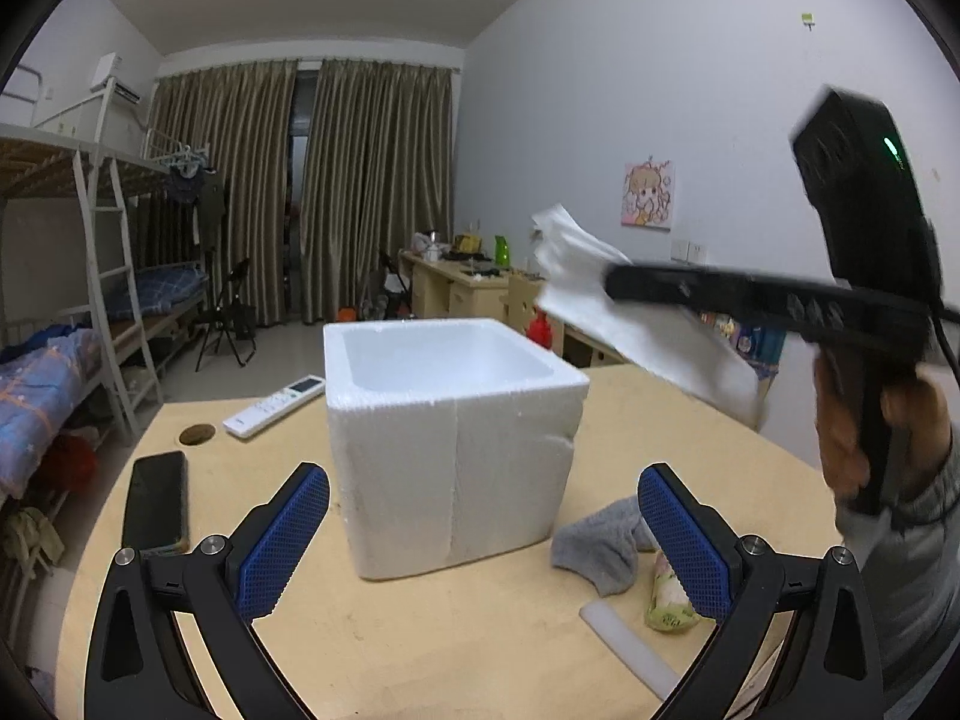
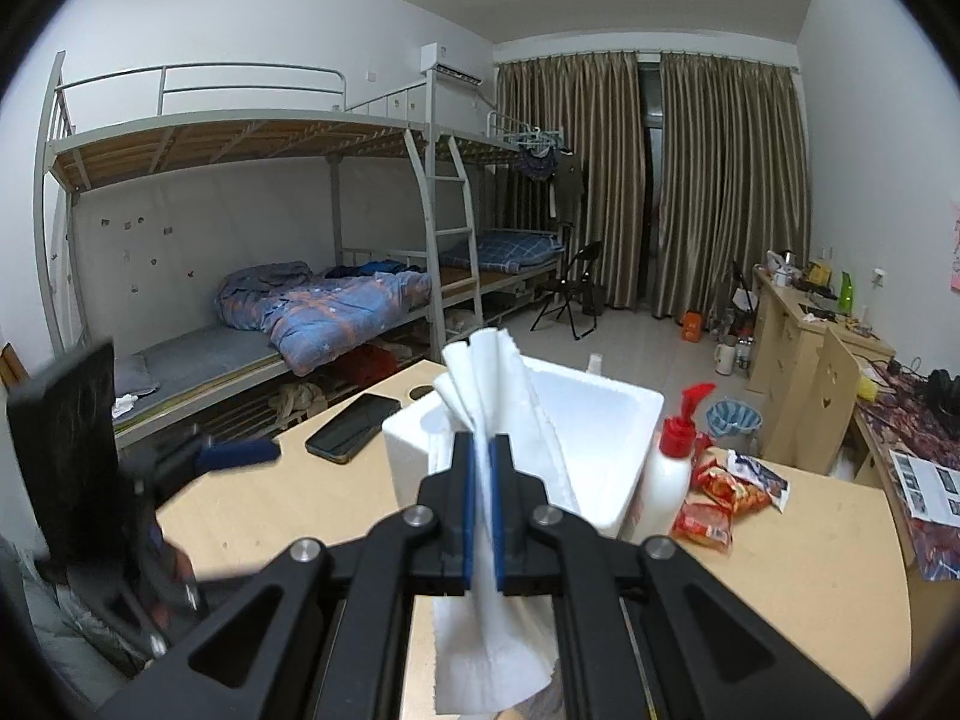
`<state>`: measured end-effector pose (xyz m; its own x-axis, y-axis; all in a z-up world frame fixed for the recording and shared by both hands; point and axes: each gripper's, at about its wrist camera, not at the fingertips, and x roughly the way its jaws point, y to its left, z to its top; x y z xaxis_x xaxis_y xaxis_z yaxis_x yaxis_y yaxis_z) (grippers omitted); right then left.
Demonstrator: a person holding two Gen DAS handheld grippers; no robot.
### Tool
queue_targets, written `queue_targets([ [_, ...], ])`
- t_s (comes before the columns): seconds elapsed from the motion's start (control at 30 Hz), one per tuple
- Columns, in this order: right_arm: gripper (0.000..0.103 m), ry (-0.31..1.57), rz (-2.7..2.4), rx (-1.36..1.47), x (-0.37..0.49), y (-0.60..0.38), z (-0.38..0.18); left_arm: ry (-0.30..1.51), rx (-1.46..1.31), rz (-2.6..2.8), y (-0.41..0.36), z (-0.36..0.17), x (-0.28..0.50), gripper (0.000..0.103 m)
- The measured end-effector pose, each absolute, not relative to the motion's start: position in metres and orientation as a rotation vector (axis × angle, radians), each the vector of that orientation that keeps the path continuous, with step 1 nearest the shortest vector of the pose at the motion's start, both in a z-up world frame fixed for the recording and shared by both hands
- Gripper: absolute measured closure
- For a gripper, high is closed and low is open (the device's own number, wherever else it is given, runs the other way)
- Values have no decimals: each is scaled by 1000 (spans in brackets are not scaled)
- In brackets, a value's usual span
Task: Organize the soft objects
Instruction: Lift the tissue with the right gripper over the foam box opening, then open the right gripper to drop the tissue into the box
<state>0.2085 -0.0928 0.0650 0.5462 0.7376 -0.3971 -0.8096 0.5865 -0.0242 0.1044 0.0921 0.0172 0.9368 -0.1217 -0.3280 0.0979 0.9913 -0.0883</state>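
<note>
A white foam box point(image 1: 456, 438) stands open in the middle of the wooden table point(image 1: 420, 648); it also shows in the right wrist view point(image 2: 600, 420). My right gripper point(image 2: 485, 450) is shut on a white paper towel point(image 2: 492, 384) and holds it in the air just short of the box; the towel also shows in the left wrist view point(image 1: 600, 294). My left gripper point(image 1: 483, 528) is open and empty, low in front of the box. A grey sock point(image 1: 600, 546) and a small green packet point(image 1: 669, 600) lie right of the box.
A black phone point(image 1: 155, 501) and a white remote point(image 1: 273, 405) lie left of the box. A white bottle with a red pump point(image 2: 669, 474) and red snack packets point(image 2: 720, 498) sit beside the box. A white strip point(image 1: 630, 642) lies near the table's front.
</note>
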Motion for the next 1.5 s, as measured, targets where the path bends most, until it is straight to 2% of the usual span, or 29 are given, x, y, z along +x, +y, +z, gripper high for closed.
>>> queue_targets([
  [0.37,96,393,974,-211,243,-71,78,358,-76,-74,94,-4,112,0],
  [0.57,96,420,994,-238,258,-50,83,426,-75,-116,89,-27,123,0],
  [1.33,95,545,1035,-321,294,-19,64,542,-93,-343,53,-57,155,0],
  [1.37,90,547,1036,-326,294,-19,64,547,-94,-353,51,-58,156,0],
  [1.43,73,545,1032,-326,295,-18,65,555,-93,-367,48,-59,158,0],
  [1.47,59,546,1034,-320,295,-19,66,556,-90,-369,47,-59,158,0],
  [1.5,57,541,1034,-313,294,-20,68,557,-87,-371,46,-60,158,0],
])
